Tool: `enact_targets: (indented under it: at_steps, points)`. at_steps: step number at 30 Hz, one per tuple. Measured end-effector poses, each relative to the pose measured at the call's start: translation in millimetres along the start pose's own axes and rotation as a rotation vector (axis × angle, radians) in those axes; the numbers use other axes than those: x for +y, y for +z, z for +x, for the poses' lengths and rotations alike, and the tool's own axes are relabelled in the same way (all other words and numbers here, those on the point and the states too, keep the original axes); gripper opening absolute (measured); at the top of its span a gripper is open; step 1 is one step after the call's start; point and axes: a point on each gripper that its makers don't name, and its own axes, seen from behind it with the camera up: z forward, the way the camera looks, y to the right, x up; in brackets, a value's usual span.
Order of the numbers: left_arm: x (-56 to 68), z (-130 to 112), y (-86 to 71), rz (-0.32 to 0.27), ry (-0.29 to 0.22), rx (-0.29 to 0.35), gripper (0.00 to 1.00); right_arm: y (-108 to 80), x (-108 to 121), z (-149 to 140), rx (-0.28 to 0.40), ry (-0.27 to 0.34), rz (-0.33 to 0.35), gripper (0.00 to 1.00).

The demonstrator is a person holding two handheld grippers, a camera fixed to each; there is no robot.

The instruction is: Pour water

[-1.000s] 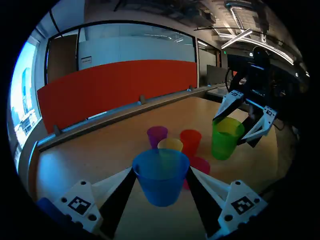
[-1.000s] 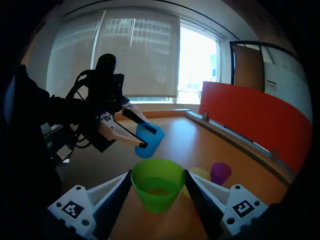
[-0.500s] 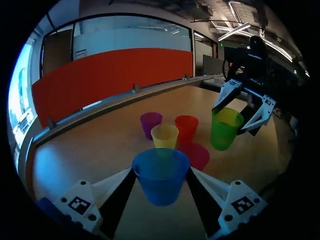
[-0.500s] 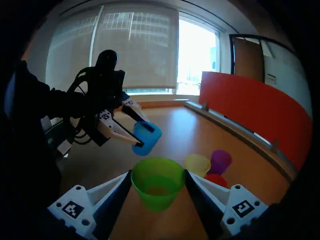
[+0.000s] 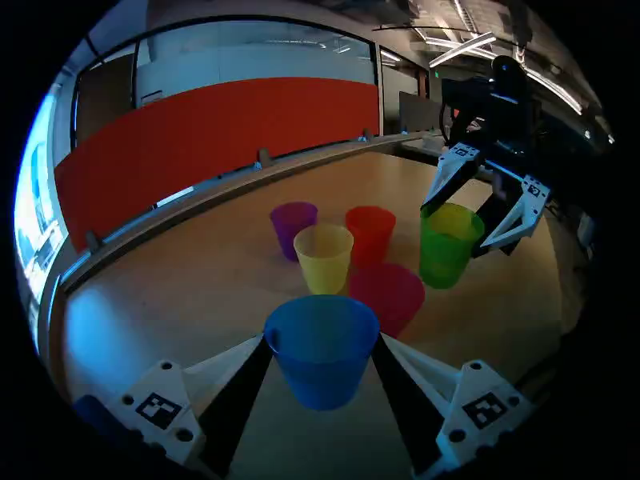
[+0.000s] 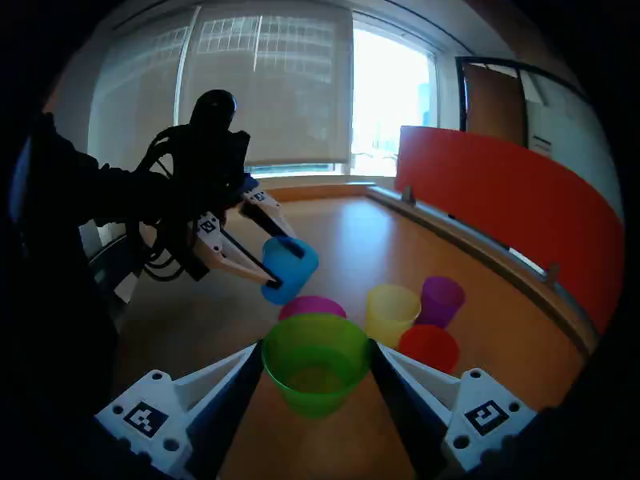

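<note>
My left gripper point(image 5: 323, 362) is shut on a blue cup point(image 5: 322, 349), held upright above the wooden table point(image 5: 200, 280). In the right gripper view the same blue cup point(image 6: 288, 268) hangs at mid-left between that gripper's fingers. My right gripper point(image 6: 315, 370) is shut on a green cup point(image 6: 315, 362) with a little water in its bottom. In the left gripper view the green cup point(image 5: 449, 243) sits at the right in the other gripper. Between them stand a yellow cup point(image 5: 323, 258), a purple cup point(image 5: 292, 228), a red cup point(image 5: 370, 234) and a pink cup point(image 5: 386, 296).
A red partition point(image 5: 208, 144) with a metal rail runs along the table's far edge. Bright windows with blinds point(image 6: 264, 96) lie behind the person's dark sleeve point(image 6: 88, 200) holding the left gripper. Bare tabletop lies left of the cups.
Both grippers have risen with their cups, so the standing cups show more fully below them; the pink cup has come into the right gripper view. Neither grip has changed.
</note>
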Motion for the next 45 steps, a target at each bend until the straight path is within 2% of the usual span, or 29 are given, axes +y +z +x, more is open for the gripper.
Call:
enact_targets:
  at_steps: [8, 24, 45]
  points:
    - [-0.1, -11, 7.2, -0.001, 0.012, -0.026, 0.86, 4.7, 1, -13, -0.019, 0.007, 0.008, 0.94]
    - [2.8, -20, 15.2, -0.002, 0.025, -0.028, 0.85, 14.3, 3, -33, -0.046, 0.012, 0.009, 0.94]
    - [0.4, -29, 11.8, 0.003, -0.002, -0.023, 0.85, 18.9, 2, -51, -0.076, 0.019, 0.007, 0.95]
